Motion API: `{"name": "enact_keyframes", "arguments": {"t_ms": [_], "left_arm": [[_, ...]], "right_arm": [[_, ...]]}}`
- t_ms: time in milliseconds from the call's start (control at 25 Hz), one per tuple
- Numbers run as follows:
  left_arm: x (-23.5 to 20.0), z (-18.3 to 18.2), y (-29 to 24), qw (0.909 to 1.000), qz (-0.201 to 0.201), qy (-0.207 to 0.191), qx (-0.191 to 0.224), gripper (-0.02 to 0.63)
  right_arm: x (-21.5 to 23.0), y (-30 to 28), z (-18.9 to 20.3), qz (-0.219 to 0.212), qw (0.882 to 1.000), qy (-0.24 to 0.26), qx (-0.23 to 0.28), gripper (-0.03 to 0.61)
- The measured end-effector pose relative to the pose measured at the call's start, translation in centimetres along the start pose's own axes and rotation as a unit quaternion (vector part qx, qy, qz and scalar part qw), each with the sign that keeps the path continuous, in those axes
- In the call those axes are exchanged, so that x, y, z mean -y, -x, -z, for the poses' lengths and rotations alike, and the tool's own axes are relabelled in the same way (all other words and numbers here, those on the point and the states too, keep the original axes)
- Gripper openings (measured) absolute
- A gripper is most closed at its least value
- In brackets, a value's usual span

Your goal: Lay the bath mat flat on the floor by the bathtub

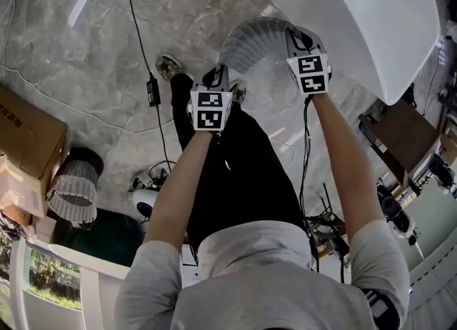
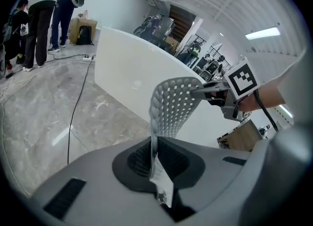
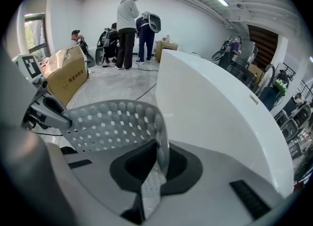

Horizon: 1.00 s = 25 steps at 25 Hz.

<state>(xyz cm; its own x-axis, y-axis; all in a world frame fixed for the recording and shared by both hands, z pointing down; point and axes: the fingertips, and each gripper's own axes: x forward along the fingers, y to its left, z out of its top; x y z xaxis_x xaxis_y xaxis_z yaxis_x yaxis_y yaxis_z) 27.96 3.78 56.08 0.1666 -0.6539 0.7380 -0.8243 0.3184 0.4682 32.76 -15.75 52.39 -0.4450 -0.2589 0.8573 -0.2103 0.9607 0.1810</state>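
The bath mat (image 1: 255,43) is a pale grey rubber sheet full of holes, held up in the air and bowed between both grippers. My left gripper (image 1: 215,78) is shut on its near-left edge; in the left gripper view the bath mat (image 2: 175,105) rises straight out of the pinched jaws. My right gripper (image 1: 294,39) is shut on the mat's right edge; in the right gripper view the bath mat (image 3: 110,124) curls leftward from the jaws. The white bathtub (image 1: 371,21) stands just right of the mat, its wall (image 3: 215,117) close beside the right gripper.
A black cable (image 1: 139,43) with a power brick crosses the marble floor (image 1: 64,50) at left. A cardboard box (image 1: 25,143) and a second rolled perforated mat (image 1: 75,193) lie at the left edge. Wooden furniture (image 1: 400,136) stands at right. People (image 3: 128,24) stand across the room.
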Motion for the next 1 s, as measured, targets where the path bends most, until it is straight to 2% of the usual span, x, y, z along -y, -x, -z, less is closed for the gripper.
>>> {"name": "enact_keyframes", "arguments": {"t_ms": [120,240,320,600,760,1000], "left_arm": [[-2.4,-1.2,-0.2,1.0000,0.004,-0.002,-0.002,0.026],[-4.8,-1.6,-0.2,0.9996,0.007,0.026,-0.004,0.026],[-6.4,-2.3,-0.6,0.9996,0.006,0.029,-0.003,0.026],[-11.3,-4.3,-1.7,0.9999,0.004,0.006,-0.011,0.026],[-14.1,-4.9,-1.7,0.9996,-0.004,-0.022,-0.016,0.026],[-17.6,-7.3,-2.5,0.9991,-0.027,-0.023,-0.022,0.026]], "right_arm": [[-0.7,-1.9,-1.9,-0.005,1.000,0.004,0.002,0.023],[-1.4,-3.8,-3.0,-0.012,1.000,0.004,-0.002,0.023],[-1.5,-5.0,-4.0,-0.016,1.000,0.005,-0.006,0.023],[-2.4,-9.2,-7.2,-0.026,1.000,0.002,0.001,0.024],[-3.2,-11.2,-8.2,-0.045,0.999,0.008,-0.002,0.023],[-3.2,-13.8,-10.2,-0.070,0.997,0.022,0.004,0.023]]}}
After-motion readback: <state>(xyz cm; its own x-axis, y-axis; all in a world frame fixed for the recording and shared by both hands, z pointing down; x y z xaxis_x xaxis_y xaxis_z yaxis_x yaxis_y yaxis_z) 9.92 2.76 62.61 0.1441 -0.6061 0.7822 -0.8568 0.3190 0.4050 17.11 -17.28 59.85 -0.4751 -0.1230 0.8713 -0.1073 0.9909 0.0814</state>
